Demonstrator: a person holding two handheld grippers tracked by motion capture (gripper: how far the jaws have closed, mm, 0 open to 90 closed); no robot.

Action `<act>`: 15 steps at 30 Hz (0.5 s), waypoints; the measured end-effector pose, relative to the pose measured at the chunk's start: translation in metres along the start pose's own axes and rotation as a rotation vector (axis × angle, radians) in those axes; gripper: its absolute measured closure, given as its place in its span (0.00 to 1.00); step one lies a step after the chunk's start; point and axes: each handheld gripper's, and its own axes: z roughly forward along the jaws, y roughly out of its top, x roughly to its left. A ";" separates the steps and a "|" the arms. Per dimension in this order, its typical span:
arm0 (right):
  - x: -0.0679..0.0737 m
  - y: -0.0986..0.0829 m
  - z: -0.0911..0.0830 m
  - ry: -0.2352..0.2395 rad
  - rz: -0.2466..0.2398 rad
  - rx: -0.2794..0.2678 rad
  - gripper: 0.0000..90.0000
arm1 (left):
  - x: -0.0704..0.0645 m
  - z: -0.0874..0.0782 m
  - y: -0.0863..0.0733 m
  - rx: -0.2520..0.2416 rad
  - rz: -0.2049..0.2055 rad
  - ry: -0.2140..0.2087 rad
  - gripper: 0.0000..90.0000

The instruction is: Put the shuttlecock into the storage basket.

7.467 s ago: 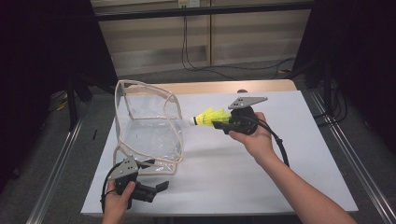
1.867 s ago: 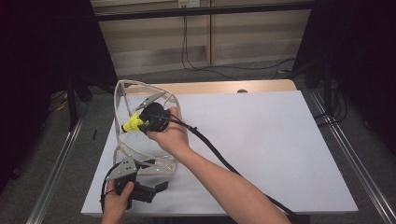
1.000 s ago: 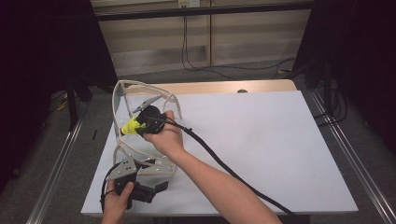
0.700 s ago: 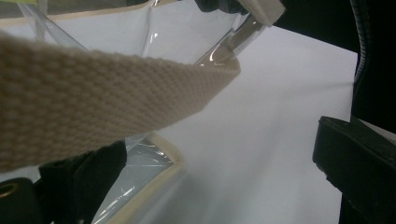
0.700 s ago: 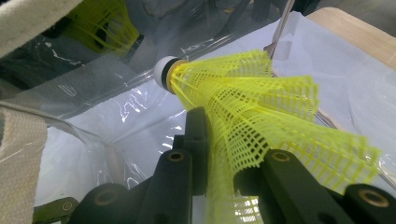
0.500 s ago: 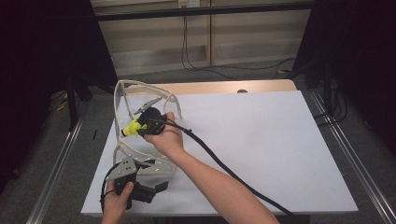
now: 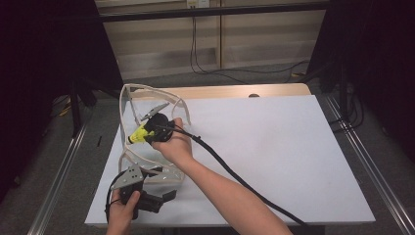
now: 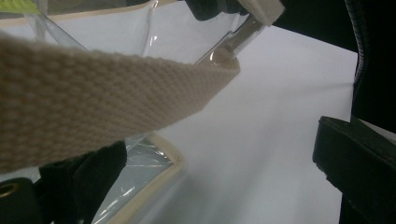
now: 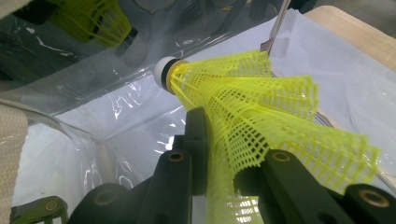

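Note:
A clear plastic bag (image 7: 128,94) with beige trim stands open on the white table (image 7: 293,147). My right gripper (image 7: 145,133) is inside the bag's mouth, shut on the skirt of a yellow mesh shuttlecock (image 7: 136,135). In the right gripper view the shuttlecock (image 9: 252,102) points its white cork into the bag (image 9: 70,60), held by the right gripper (image 9: 224,144). My left gripper (image 7: 164,196) sits at the table's front left, just by the bag's near edge, jaws apart. In the left gripper view a beige webbing strap (image 8: 93,93) crosses above the left gripper (image 8: 219,149).
The right gripper's black cable (image 7: 235,176) trails across the table toward the front. A strip of bare wood (image 7: 220,91) shows at the table's far edge. Metal rails (image 7: 364,161) run along the floor on both sides.
My right gripper has carried the shuttlecock from the right of the bag into its mouth and sunk a little lower. The left gripper has stayed where it was.

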 end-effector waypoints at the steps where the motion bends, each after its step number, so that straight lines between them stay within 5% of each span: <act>1: 0.000 0.000 0.000 -0.002 0.000 0.003 0.88 | 0.000 0.000 0.000 0.000 -0.003 -0.002 0.03; 15: 0.000 -0.003 0.010 -0.010 -0.014 0.025 0.88 | 0.000 0.000 0.000 0.001 0.001 0.003 0.03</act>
